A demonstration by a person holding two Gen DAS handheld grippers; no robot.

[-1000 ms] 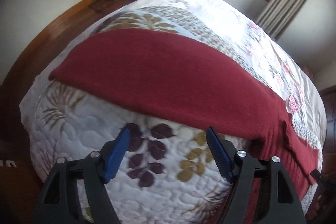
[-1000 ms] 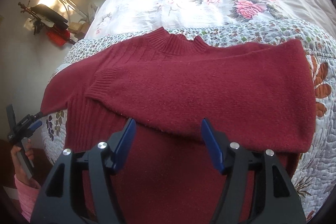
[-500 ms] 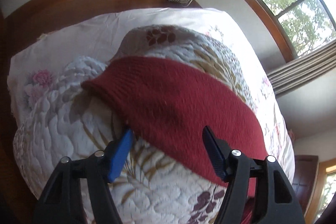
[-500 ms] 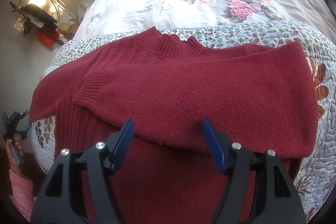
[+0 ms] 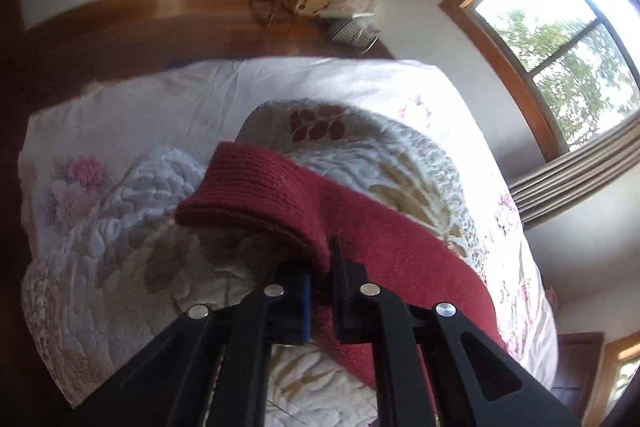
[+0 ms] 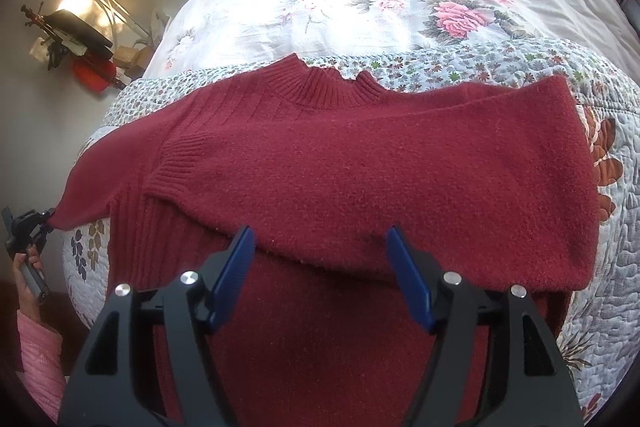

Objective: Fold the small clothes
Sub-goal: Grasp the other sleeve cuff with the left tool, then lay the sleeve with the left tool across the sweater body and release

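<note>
My right gripper (image 6: 320,259) hangs with its blue pads spread wide above the red sweater (image 6: 360,163). The sweater lies flat on the quilted bedspread (image 6: 612,267), collar away from me, one sleeve folded across the chest. At far left, my left gripper (image 6: 28,231) meets the other sleeve's cuff.

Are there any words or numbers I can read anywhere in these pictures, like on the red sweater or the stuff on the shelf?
None can be read.
Red sweater: no label or tag showing.
Quilt: only leaves and flowers.
Things on the shelf: too blurred to tell.
</note>
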